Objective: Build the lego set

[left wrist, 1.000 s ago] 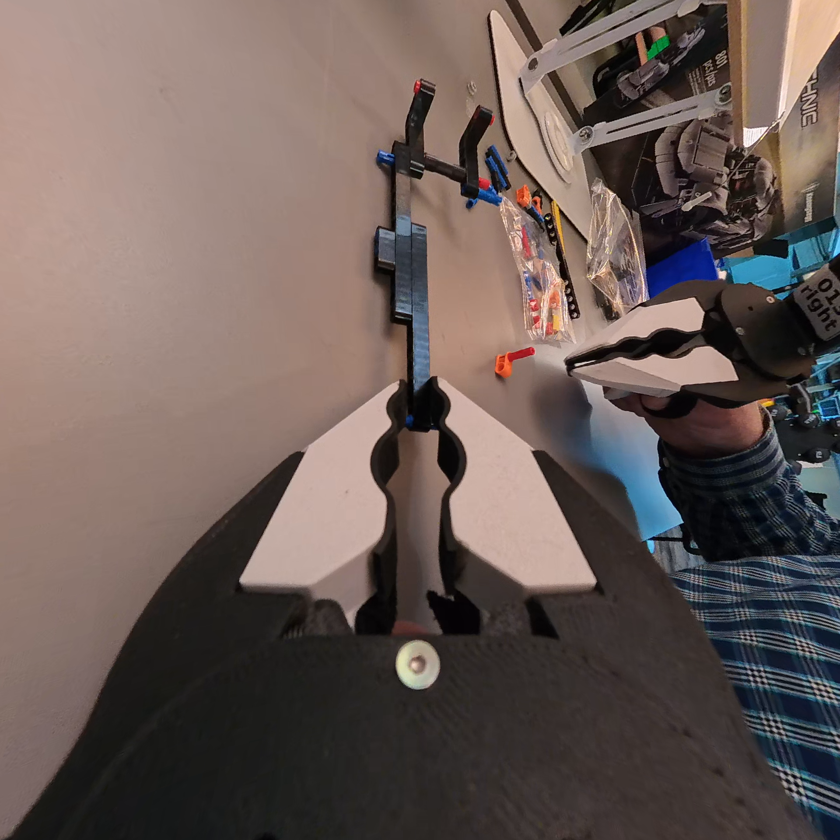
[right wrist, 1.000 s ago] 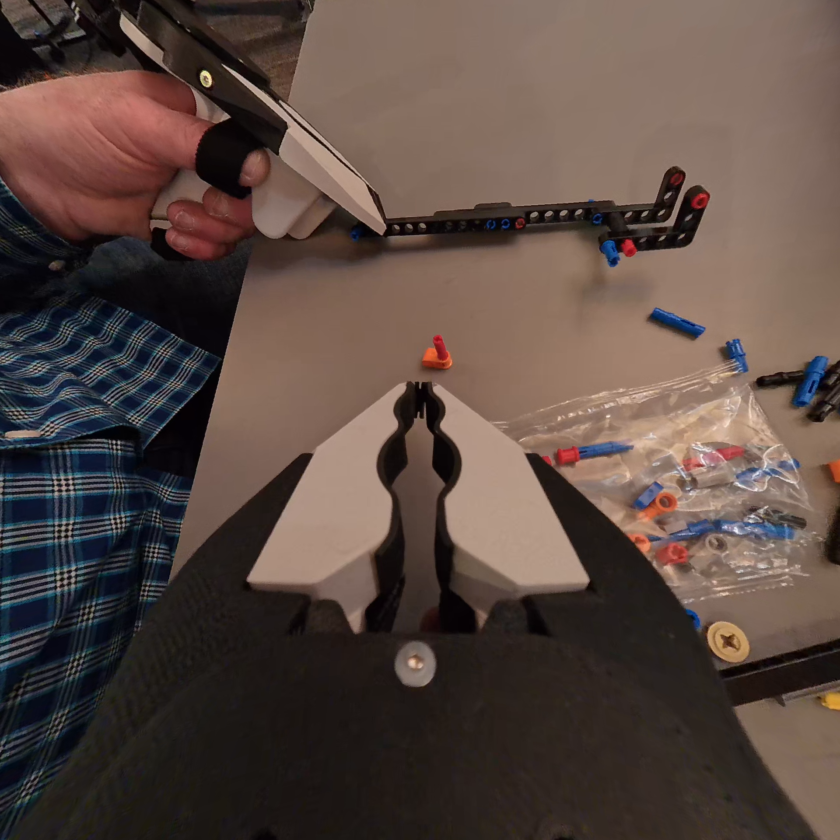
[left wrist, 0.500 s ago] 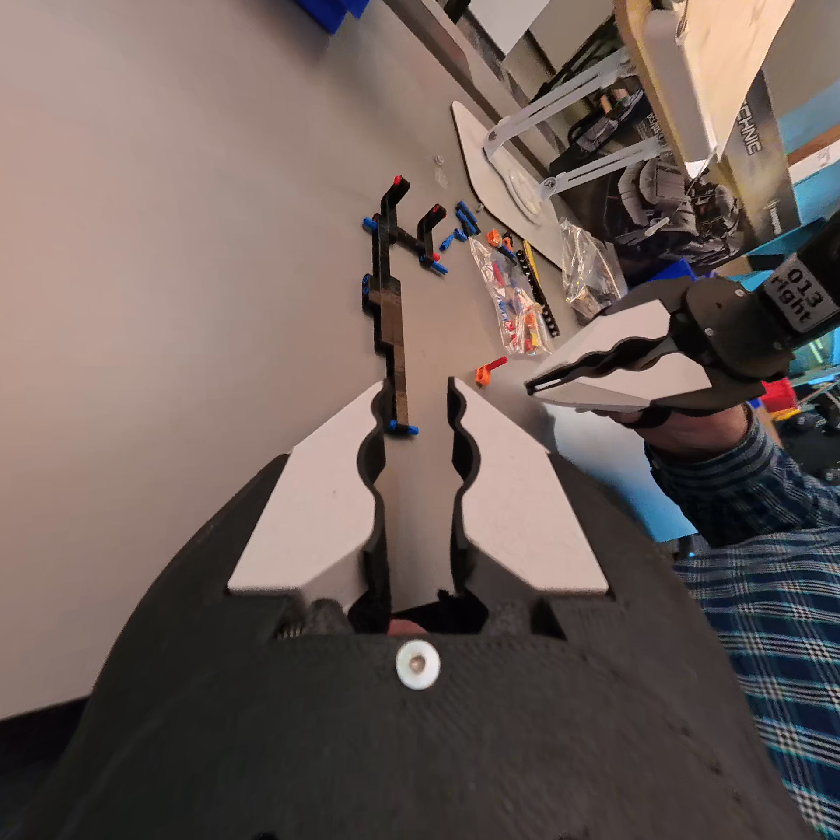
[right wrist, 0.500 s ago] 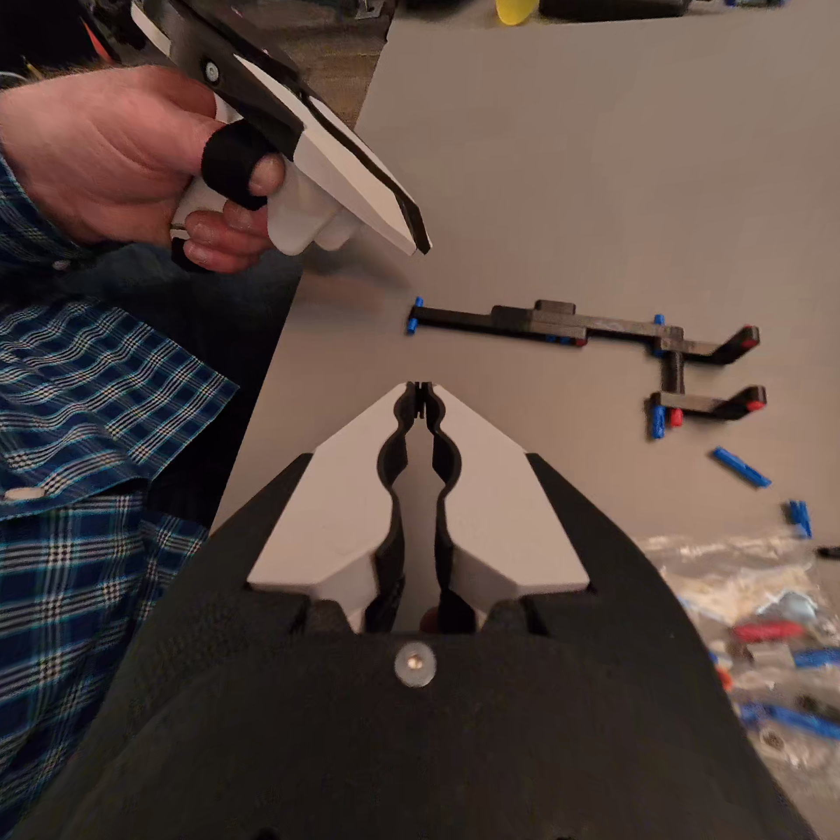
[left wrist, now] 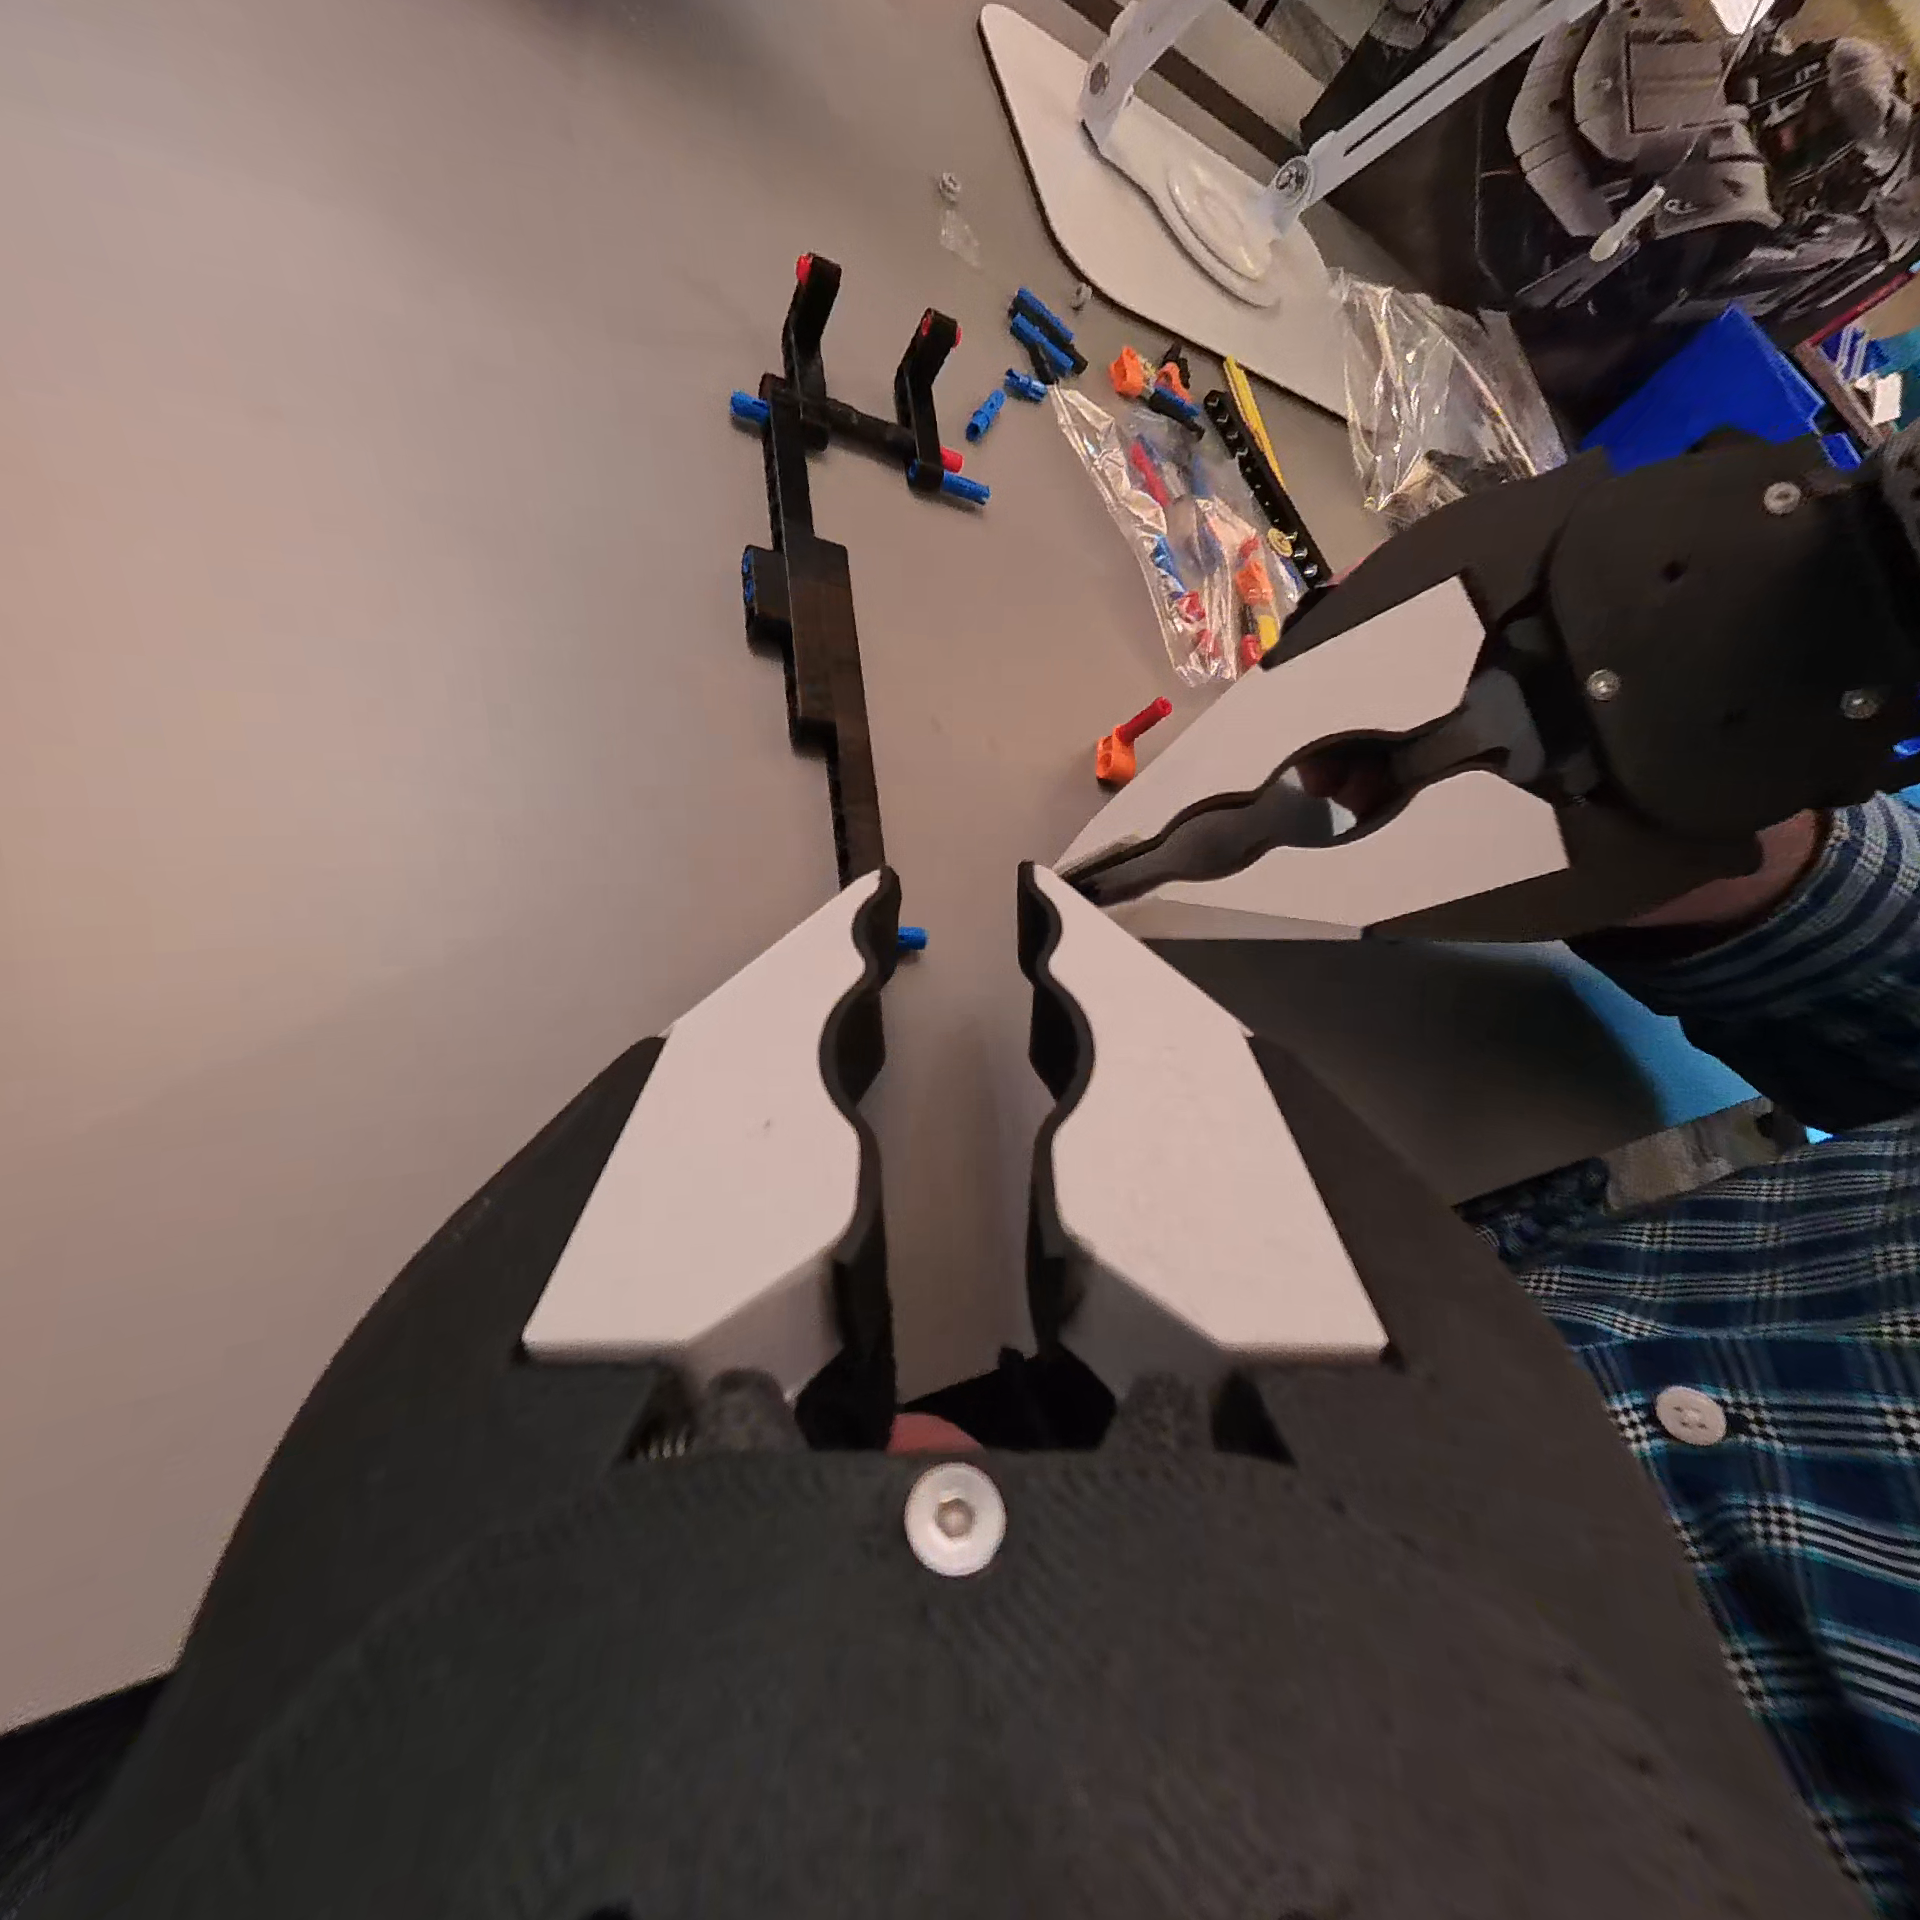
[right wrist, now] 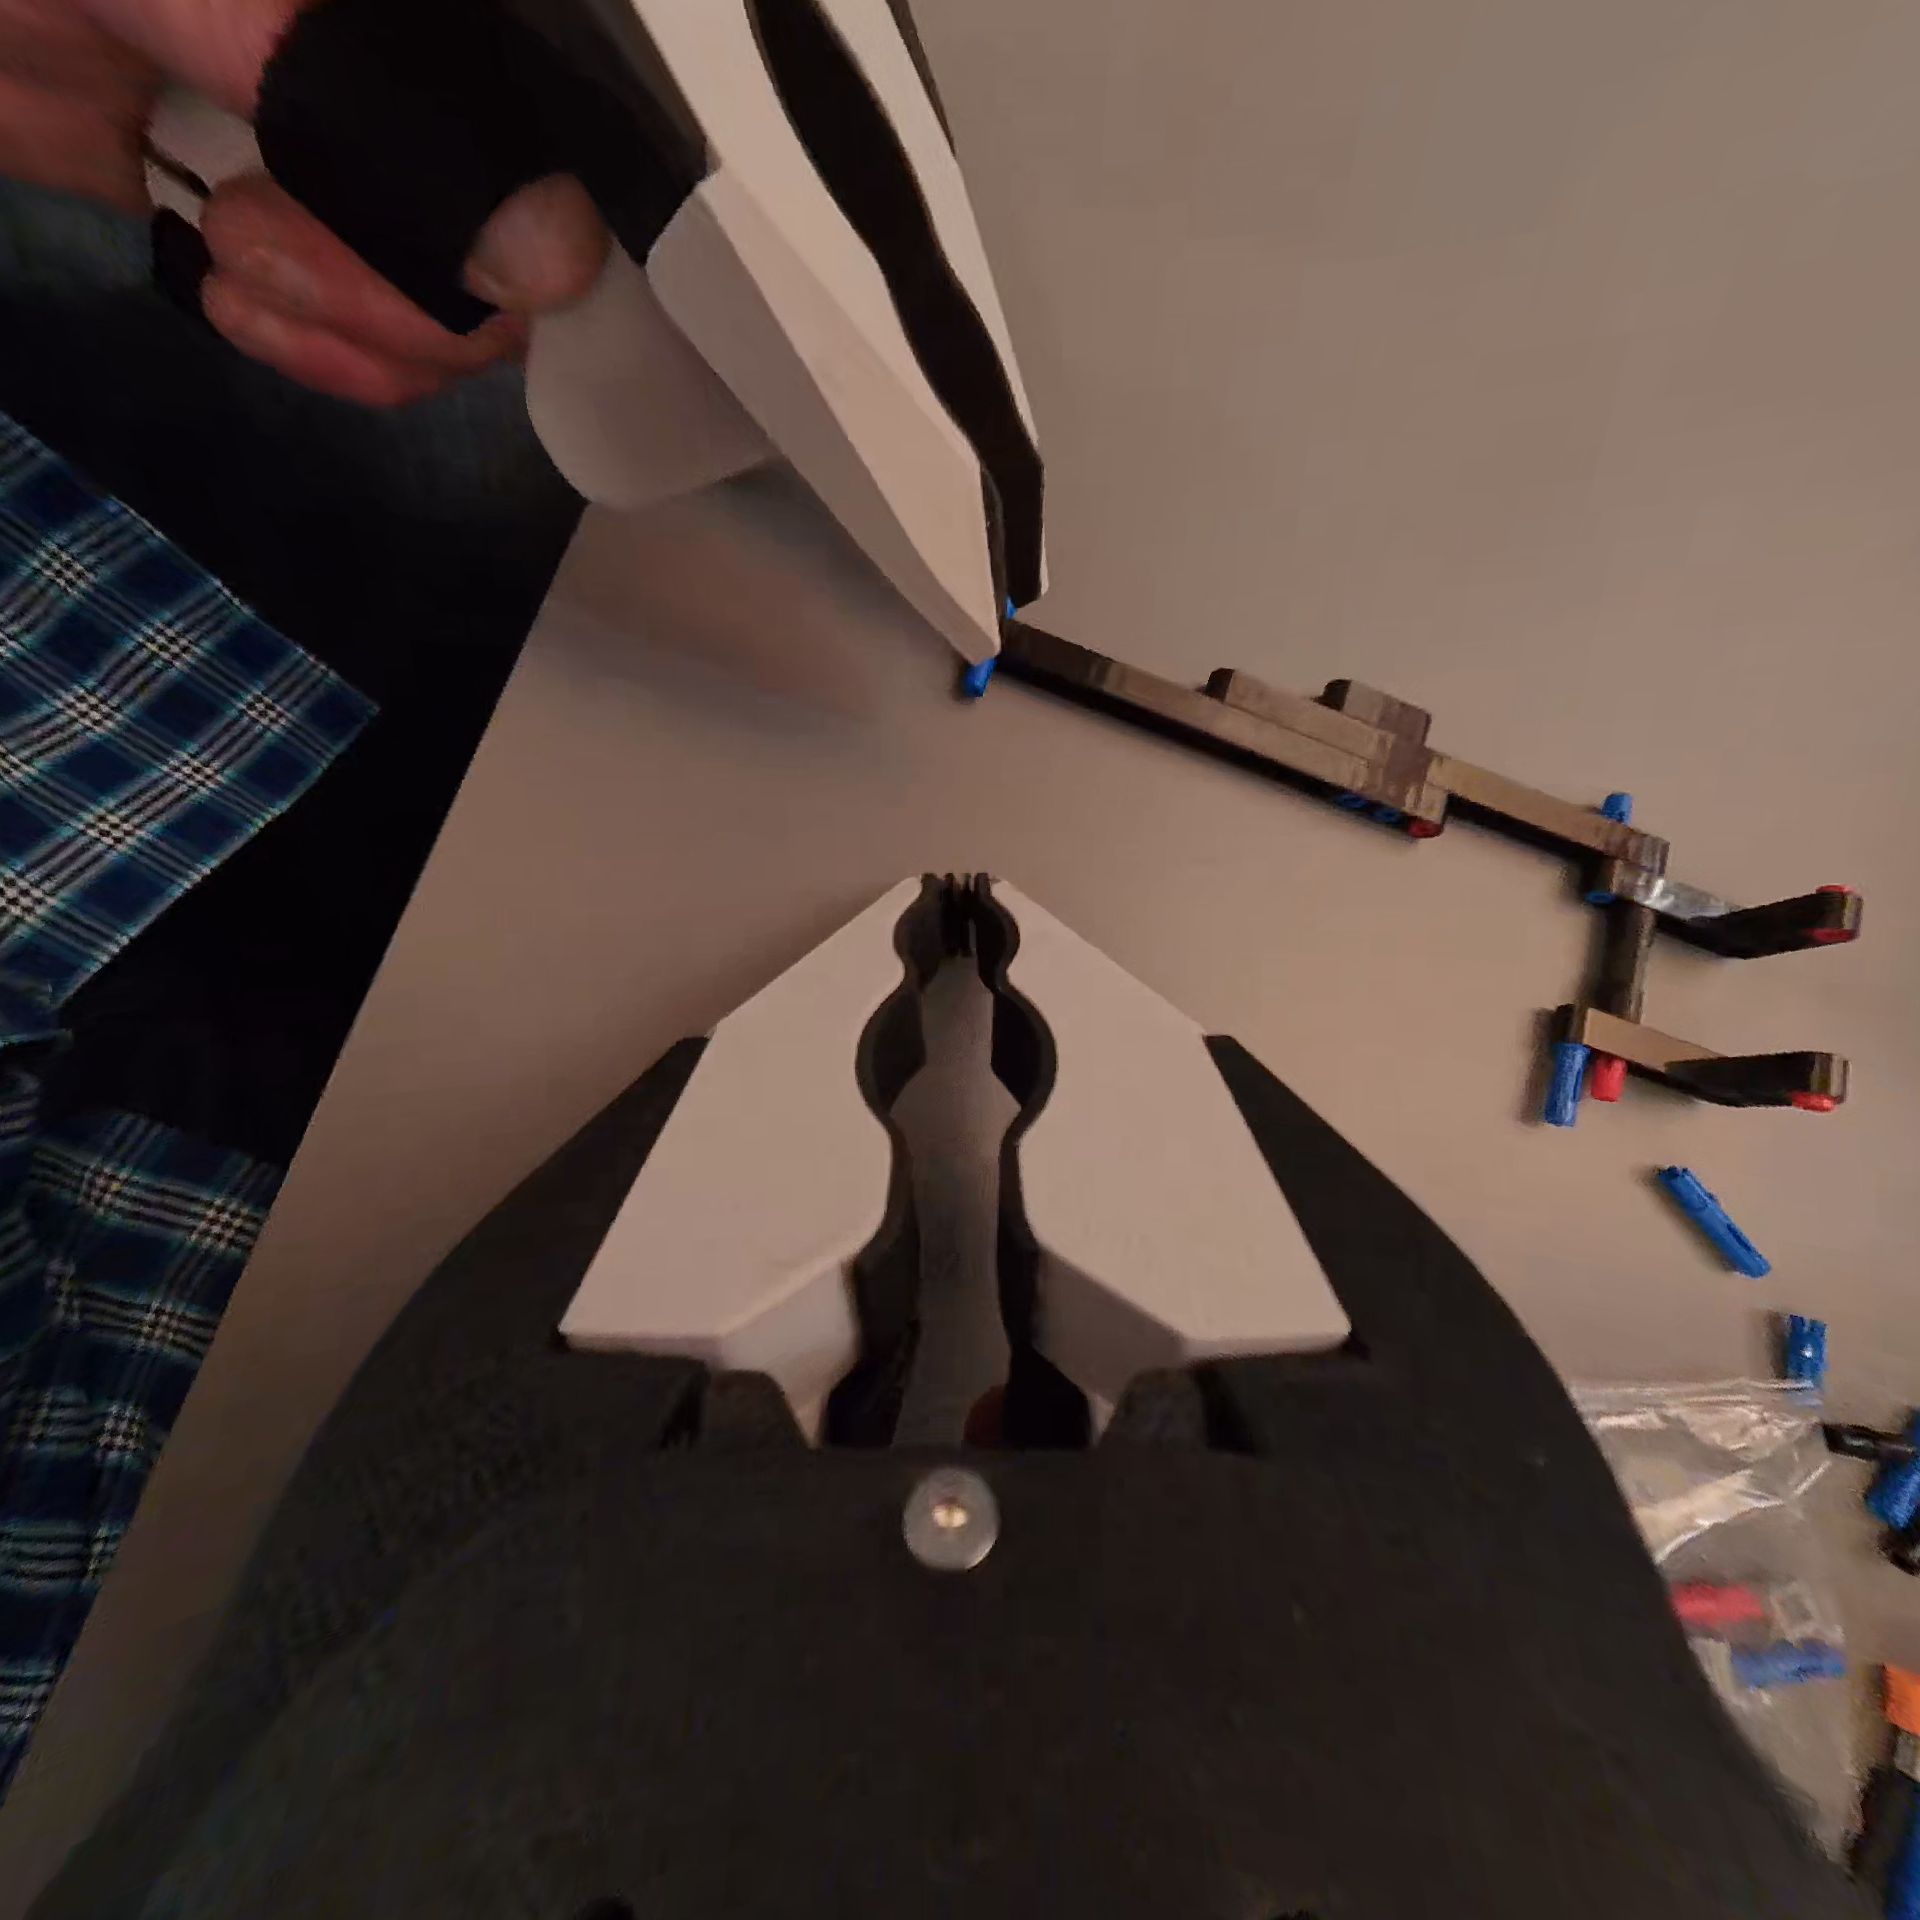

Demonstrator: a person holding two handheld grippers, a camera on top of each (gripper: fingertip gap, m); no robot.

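Note:
A long black lego beam assembly (left wrist: 821, 644) with blue and red pins lies flat on the grey table (left wrist: 364, 623); it also shows in the right wrist view (right wrist: 1299, 738). My left gripper (left wrist: 954, 883) is open, and the assembly's near end with a blue pin (left wrist: 912, 935) sits against the inside of its left finger. In the right wrist view the left gripper (right wrist: 1003, 623) points down at that end. My right gripper (right wrist: 961, 883) is shut, its tips hovering just right of the left gripper's tips (left wrist: 1081, 883). I cannot tell whether anything small sits between its tips.
An orange and red piece (left wrist: 1127, 738) lies right of the assembly. A clear bag of pins (left wrist: 1195, 540), a second bag (left wrist: 1423, 416), loose blue pins (right wrist: 1714, 1221) and a white stand base (left wrist: 1143, 208) lie beyond. The table edge (right wrist: 416, 935) and a plaid sleeve are close.
My left gripper has opened and let go of the assembly's end, which now rests on the table. My right gripper, still shut, has moved in close to the left gripper's tips.

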